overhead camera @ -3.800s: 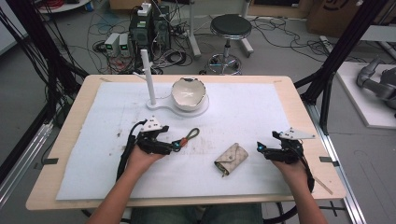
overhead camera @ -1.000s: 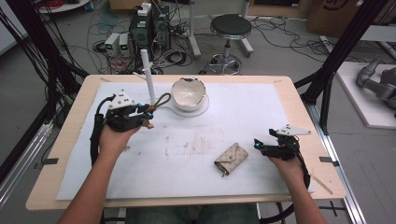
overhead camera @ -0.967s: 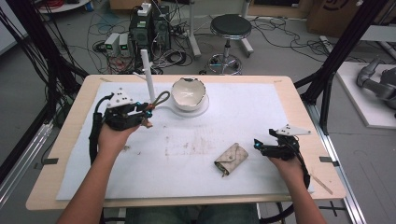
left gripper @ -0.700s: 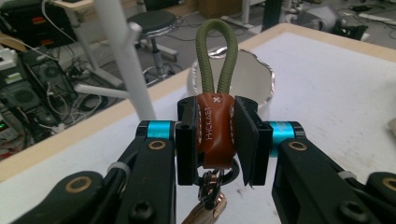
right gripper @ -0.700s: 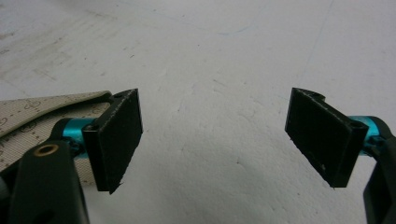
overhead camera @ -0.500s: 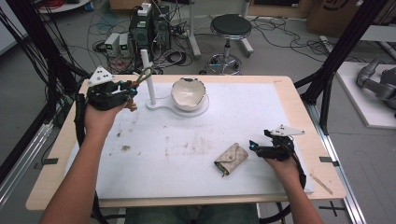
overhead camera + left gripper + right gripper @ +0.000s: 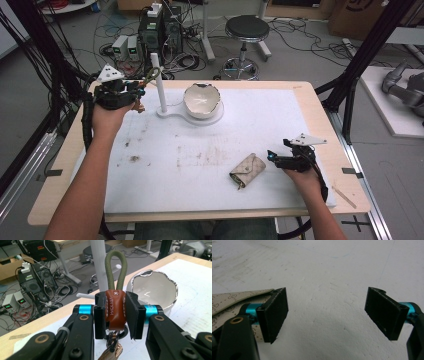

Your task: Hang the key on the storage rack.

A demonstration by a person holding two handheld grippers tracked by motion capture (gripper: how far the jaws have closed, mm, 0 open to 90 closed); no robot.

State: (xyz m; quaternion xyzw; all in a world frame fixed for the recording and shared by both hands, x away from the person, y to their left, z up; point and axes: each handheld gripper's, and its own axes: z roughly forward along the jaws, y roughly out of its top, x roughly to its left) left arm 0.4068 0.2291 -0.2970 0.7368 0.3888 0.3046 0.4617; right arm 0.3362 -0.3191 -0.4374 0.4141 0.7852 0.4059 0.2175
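Observation:
My left gripper is raised over the table's far left corner, shut on the brown leather tab of a keychain. The keychain's olive cord loop stands up beyond the pads, and keys dangle below. In the high view the loop is close beside the upper part of the white post, just left of it. A white bowl sits on the post's base plate. A beige pouch lies on the mat. My right gripper rests open just right of the pouch, with bare mat between its pads.
A white mat with brown stains near its middle covers the wooden table. Black frame posts stand at both far corners. A stool and electronics with cables sit on the floor beyond the far edge.
My left hand has carried the keychain from the mat's left part up and towards the far left corner, bringing the loop beside the post's top. The right gripper and pouch have not moved.

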